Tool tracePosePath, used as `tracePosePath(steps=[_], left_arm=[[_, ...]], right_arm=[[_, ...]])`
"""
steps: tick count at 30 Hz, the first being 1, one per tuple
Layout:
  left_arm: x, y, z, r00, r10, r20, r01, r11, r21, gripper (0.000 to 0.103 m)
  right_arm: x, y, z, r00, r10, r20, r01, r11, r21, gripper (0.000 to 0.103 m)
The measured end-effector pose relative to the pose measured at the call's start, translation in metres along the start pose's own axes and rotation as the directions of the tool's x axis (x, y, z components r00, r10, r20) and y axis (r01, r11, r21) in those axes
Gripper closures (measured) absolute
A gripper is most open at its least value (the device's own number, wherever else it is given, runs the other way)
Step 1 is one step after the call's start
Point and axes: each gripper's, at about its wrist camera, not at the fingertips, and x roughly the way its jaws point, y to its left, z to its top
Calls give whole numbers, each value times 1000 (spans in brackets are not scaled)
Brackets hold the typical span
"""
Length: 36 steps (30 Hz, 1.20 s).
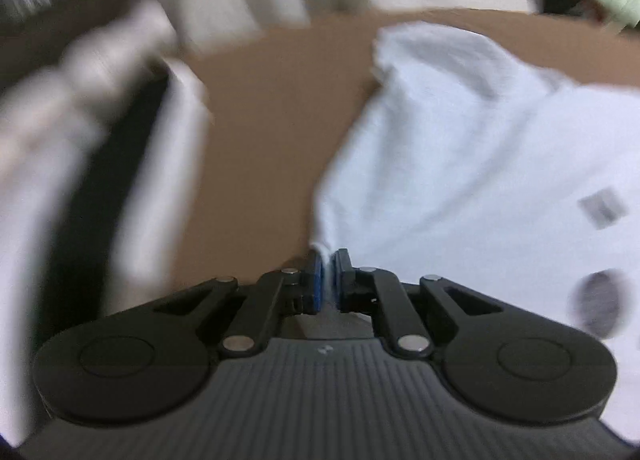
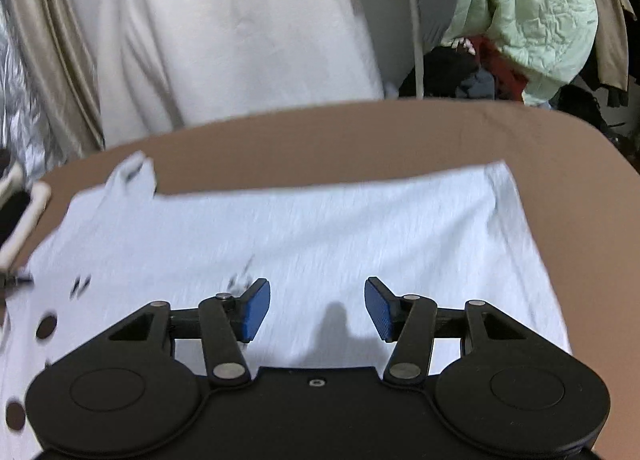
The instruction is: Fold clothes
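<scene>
Shirt, white with dark printed spots, lay spread flat across the brown table, body smoothed out and one sleeve poking toward the far left edge. My left gripper was pinched tight on a thin fold of the shirt's edge, blue pads nearly meeting with only cloth between, so that corner rose off the table in a ridge; held that way, I judged, to carry the side over for a fold. My right gripper hung over the middle of the shirt, jaws well apart, nothing between them, fabric lying untouched below; probably placed there to take a second hold or pin the cloth down. Left view was heavily blurred. Off to the left stood a white-framed object, too smeared to identify. Other clothes were piled behind the table.
</scene>
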Motion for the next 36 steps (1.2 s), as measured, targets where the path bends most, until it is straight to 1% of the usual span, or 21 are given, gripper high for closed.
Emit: tracePosePath(steps=[1, 3, 4, 5, 6, 7, 9, 13, 14, 18, 19, 20, 21, 23, 24, 26, 28, 32, 34, 35, 36], left_arm=[[-8, -8, -2, 989, 141, 34, -143, 989, 41, 100], [-27, -3, -7, 989, 139, 51, -140, 990, 19, 87], [-39, 8, -11, 998, 40, 46, -38, 998, -49, 83], [-51, 22, -18, 997, -65, 41, 70, 989, -133, 69], [-62, 36, -28, 988, -151, 37, 155, 964, -218, 51], [-73, 50, -40, 973, -226, 38, 227, 928, -297, 45], [-89, 71, -65, 960, -279, 24, 266, 880, -393, 42], [-97, 82, -107, 943, -319, -92, 257, 876, -408, 42], [-96, 84, -118, 934, -342, -99, 269, 860, -433, 41], [-80, 90, -151, 880, -474, -9, 389, 732, -560, 43], [-78, 88, -153, 879, -477, 13, 405, 731, -550, 44], [-76, 86, -154, 877, -479, 36, 420, 730, -539, 55], [-74, 84, -155, 875, -481, 47, 430, 731, -531, 100], [-71, 77, -147, 877, -480, 3, 410, 744, -528, 99], [-75, 74, -138, 893, -451, 0, 384, 761, -523, 99], [-93, 72, -129, 940, -342, -4, 300, 828, -474, 99], [-106, 71, -125, 970, -244, -9, 216, 876, -431, 99], [-82, 62, -141, 960, -252, -119, 169, 866, -472, 95], [-86, 61, -138, 967, -231, -112, 154, 871, -466, 93], [-90, 61, -134, 969, -218, -120, 140, 875, -463, 85], [-96, 62, -131, 971, -199, -130, 117, 877, -466, 71]], right_arm=[[-3, 5, -6, 1000, 3, -13, -3, 1000, -7, 45], [-11, 15, -11, 998, 44, -34, -45, 999, -26, 45], [-16, 22, -15, 997, 68, -42, -69, 997, -39, 45], [-23, 32, -19, 994, 100, -46, -103, 993, -60, 45], [-29, 42, -23, 990, 132, -51, -136, 987, -82, 45], [-36, 53, -28, 985, 164, -56, -169, 980, -103, 45], [-47, 78, -41, 969, 237, -76, -246, 958, -149, 45], [-59, 124, -74, 933, 337, -126, -358, 905, -228, 44], [-61, 134, -81, 930, 343, -135, -367, 898, -243, 44], [-59, 160, -104, 915, 362, -176, -398, 880, -260, 44], [-56, 162, -109, 912, 364, -187, -403, 880, -252, 44], [-54, 163, -113, 912, 362, -193, -402, 882, -244, 44], [-52, 163, -116, 913, 358, -198, -399, 886, -236, 44], [-50, 163, -122, 915, 349, -203, -390, 893, -223, 44], [-51, 162, -125, 916, 345, -204, -386, 896, -218, 44], [-52, 159, -131, 920, 334, -204, -376, 900, -219, 44], [-53, 157, -135, 924, 323, -204, -365, 903, -226, 44], [-51, 145, -145, 929, 300, -216, -344, 914, -214, 44], [-51, 140, -148, 930, 296, -216, -339, 919, -200, 44], [-54, 139, -149, 929, 303, -212, -343, 919, -192, 44], [-57, 139, -149, 926, 314, -211, -353, 917, -184, 44]])
